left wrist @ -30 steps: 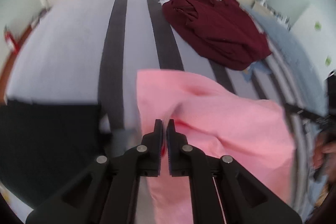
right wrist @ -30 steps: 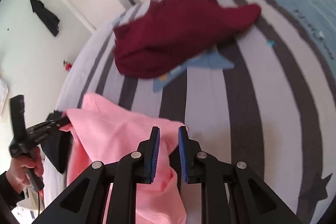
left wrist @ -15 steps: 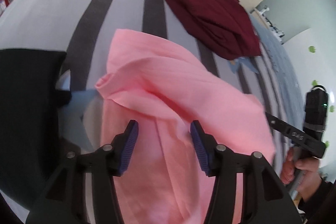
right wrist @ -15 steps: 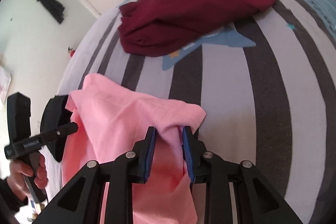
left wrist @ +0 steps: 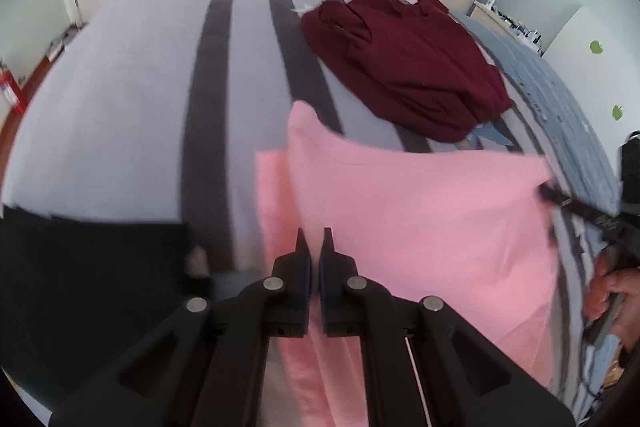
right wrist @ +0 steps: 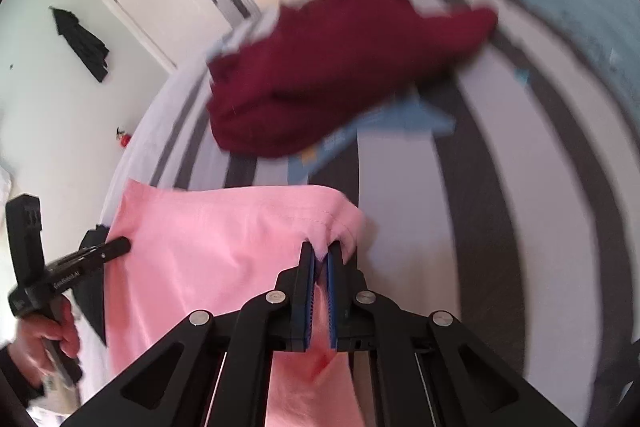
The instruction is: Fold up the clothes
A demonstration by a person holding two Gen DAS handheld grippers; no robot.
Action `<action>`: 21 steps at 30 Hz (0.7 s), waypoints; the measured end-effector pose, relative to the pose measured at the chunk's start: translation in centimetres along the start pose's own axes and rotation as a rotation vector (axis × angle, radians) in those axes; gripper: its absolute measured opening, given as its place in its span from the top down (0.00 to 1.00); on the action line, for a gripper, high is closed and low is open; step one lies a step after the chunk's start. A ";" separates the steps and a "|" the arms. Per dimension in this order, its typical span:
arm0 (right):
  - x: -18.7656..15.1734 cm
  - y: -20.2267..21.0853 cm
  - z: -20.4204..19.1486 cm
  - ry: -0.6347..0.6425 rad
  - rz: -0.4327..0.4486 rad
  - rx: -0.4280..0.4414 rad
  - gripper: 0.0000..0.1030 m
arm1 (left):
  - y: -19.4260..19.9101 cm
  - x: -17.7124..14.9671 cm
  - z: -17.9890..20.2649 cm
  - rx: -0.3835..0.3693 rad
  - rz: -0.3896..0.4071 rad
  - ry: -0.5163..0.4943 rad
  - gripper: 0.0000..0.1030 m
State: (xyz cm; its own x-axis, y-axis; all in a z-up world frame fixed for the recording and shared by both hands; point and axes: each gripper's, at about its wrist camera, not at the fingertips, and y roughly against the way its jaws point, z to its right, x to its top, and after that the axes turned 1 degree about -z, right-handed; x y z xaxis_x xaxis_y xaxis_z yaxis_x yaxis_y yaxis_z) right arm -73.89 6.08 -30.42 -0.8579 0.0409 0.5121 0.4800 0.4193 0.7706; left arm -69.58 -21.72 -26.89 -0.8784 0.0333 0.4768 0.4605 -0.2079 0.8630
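Both of your grippers are clenched on the pink garment [left wrist: 420, 211]: your left gripper [left wrist: 316, 247] pinches one edge, your right gripper [right wrist: 322, 255] pinches its hem (the cloth stretches between them). It lies on the striped bed cover [left wrist: 120, 107]. At 1 o'clock of the left view lies a maroon garment [left wrist: 404, 67].

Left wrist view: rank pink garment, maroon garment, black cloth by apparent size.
1. Pink garment, the most frame area, though nearness to the camera inflates it.
2. Black cloth and maroon garment look similar; the cloth is cut off by the frame edge and the maroon lies farther away, so I won't rank them.
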 end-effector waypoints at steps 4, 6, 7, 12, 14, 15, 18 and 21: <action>0.7 0.7 -1.9 0.085 0.052 -0.043 0.96 | -1.6 0.1 -0.1 0.047 -0.042 -0.062 0.98; 0.8 -0.1 -1.5 0.079 0.028 -0.063 0.96 | -2.7 0.0 -0.5 0.056 -0.064 -0.046 0.98; 0.9 -0.6 -1.2 0.069 0.011 -0.073 0.95 | -3.5 -0.1 -0.7 0.059 -0.082 -0.032 0.98; 1.2 -2.7 1.0 0.000 -0.061 -0.116 0.92 | -3.6 -0.3 -0.9 0.100 -0.061 0.011 0.94; 1.4 -1.6 2.9 -0.085 -0.023 -0.130 0.89 | -3.3 -0.2 -1.3 0.118 -0.048 0.018 0.94; 1.5 -1.1 3.8 -0.118 -0.001 -0.126 0.86 | -2.9 -0.1 -1.6 0.138 -0.035 0.024 0.94; 1.5 -1.1 5.3 -0.151 -0.040 -0.049 0.86 | -1.2 0.2 -2.5 0.220 0.021 0.068 0.94; 1.0 -1.5 4.8 -0.107 -0.087 0.012 0.79 | 0.7 -0.4 -1.6 0.126 0.046 0.047 0.94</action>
State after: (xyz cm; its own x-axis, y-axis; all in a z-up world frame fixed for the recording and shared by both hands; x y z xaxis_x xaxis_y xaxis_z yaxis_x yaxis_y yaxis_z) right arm -76.31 9.82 -32.90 -0.9111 0.1001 0.3998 0.4013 0.4362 0.8054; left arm -69.17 -23.45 -26.76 -0.8596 -0.0200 0.5106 0.5103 -0.0839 0.8559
